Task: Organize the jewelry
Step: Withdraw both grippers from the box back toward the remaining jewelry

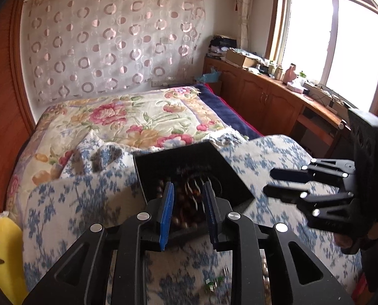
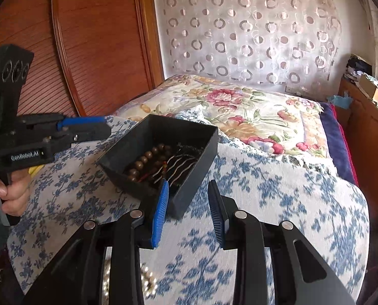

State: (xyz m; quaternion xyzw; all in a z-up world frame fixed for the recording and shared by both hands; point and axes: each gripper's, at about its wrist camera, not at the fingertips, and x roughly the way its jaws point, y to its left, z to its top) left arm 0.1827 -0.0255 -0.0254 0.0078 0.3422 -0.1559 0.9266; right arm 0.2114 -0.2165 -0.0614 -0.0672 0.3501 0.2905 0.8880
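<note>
- One black open-topped box [image 2: 163, 152] sits on a blue-and-white floral cloth [image 2: 278, 203] spread over a bed; it stands slightly tilted on the soft surface.
- Contents of the box: one string of round brown beads [image 2: 144, 158] along its left side, about eight or nine beads countable from the right wrist view, and a bundle of thin wavy metal pieces [image 2: 181, 165] beside it; their exact number cannot be told.
- Left gripper [image 1: 187, 198]: two blue-padded fingers, spread a small way apart with nothing between the pads. In its own view the tips frame the box contents; from the right wrist view it hovers to the left of the box, clear of it, held by one hand [image 2: 8, 193].
- Right gripper [image 2: 189, 200]: two fingers parted moderately, empty. Its left pad [image 2: 161, 211] stands at the box's near corner; whether it touches cannot be told.
- One string of pale, shiny beads [image 2: 143, 282] lies on the cloth below the right gripper, outside the box, partly hidden.
- One small green item [image 1: 214, 280] lies on the cloth, blurred.
- One floral quilt [image 1: 117, 119] lies beyond the cloth.
</note>
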